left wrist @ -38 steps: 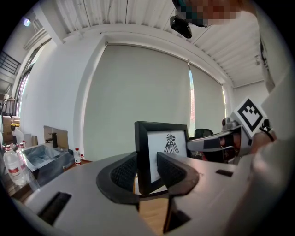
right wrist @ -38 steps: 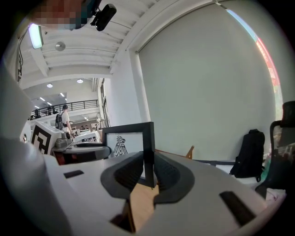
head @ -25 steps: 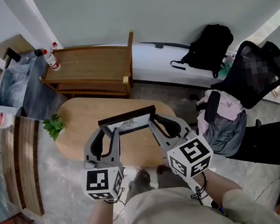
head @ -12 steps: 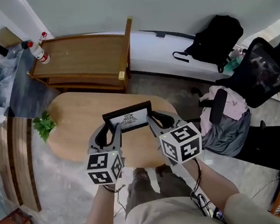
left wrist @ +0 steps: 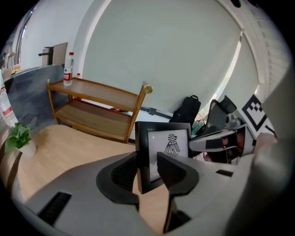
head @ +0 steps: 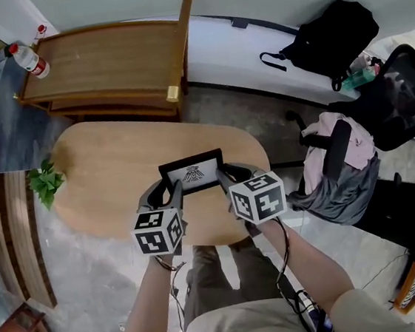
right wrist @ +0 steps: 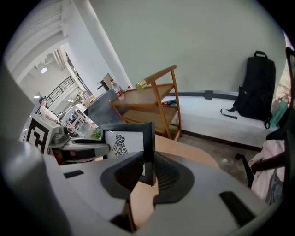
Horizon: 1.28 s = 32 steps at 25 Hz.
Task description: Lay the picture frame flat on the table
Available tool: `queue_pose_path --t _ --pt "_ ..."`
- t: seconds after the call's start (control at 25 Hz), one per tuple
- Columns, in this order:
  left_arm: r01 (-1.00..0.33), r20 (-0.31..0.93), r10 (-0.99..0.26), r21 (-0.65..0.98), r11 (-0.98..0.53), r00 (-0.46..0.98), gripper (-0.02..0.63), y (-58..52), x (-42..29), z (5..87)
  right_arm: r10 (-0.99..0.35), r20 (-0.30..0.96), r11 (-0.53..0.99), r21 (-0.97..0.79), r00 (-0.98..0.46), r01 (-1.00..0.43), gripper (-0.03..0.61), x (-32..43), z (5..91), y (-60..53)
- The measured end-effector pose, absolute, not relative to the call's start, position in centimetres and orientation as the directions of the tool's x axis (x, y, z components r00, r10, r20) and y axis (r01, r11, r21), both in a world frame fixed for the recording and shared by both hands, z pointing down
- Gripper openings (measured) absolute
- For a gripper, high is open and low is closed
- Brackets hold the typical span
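Note:
A black picture frame [head: 191,174] with a bird drawing on white is held between both grippers over the near edge of the oval wooden table [head: 104,173]. My left gripper [head: 173,194] is shut on its left edge and my right gripper [head: 222,180] on its right edge. In the left gripper view the frame [left wrist: 167,144] stands nearly upright, its edge pinched between the left gripper [left wrist: 148,168]. In the right gripper view the frame [right wrist: 123,140] sits the same way in the right gripper [right wrist: 147,166]. Whether its bottom edge touches the table I cannot tell.
A wooden shelf cart [head: 99,66] with a bottle [head: 29,61] stands beyond the table. A small green plant [head: 44,184] sits at the table's left end. A black backpack [head: 334,35] and a chair draped with clothes [head: 338,172] are to the right.
Both grippers, still holding the frame, have sunk toward the table, so frame and grippers look smaller. The head view has shifted, and the room sits higher and further left.

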<state>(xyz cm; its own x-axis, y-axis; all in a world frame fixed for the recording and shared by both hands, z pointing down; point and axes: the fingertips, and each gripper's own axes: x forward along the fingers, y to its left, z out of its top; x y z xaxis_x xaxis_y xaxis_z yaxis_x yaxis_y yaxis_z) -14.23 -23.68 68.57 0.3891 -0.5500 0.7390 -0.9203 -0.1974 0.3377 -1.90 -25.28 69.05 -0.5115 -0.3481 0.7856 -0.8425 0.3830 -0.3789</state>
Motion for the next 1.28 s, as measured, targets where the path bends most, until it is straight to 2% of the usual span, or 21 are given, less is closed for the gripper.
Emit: queue_pose_path --t 0.32,0.72,0.96,1.28 --pt "-0.913 0.812 -0.418 0.378 -0.157 0.408 0.132 -22.9 -14.2 80.0 -0.244 0.847 0.294 -0.400 -0.473 -0.868 0.051 -1.8 80.3 -24.1" --pt "-0.920 0.874 -0.288 0.380 -0.095 0.391 0.133 -20.6 -14.1 90.2 -0.115 0.903 0.268 -0.374 -0.415 -0.888 0.051 -1.8 90.9 -21.8" --pt "-0.923 0.888 -0.254 0.377 -0.073 0.382 0.135 -19.8 -13.9 93.9 -0.082 0.925 0.286 -0.334 -0.371 -0.898 0.051 -1.5 94.2 -21.3" --pt "-0.924 0.882 -0.277 0.374 -0.077 0.380 0.135 -19.4 -14.1 95.7 -0.088 0.923 0.313 -0.332 -0.376 -0.890 0.054 -1.9 96.0 -20.6"
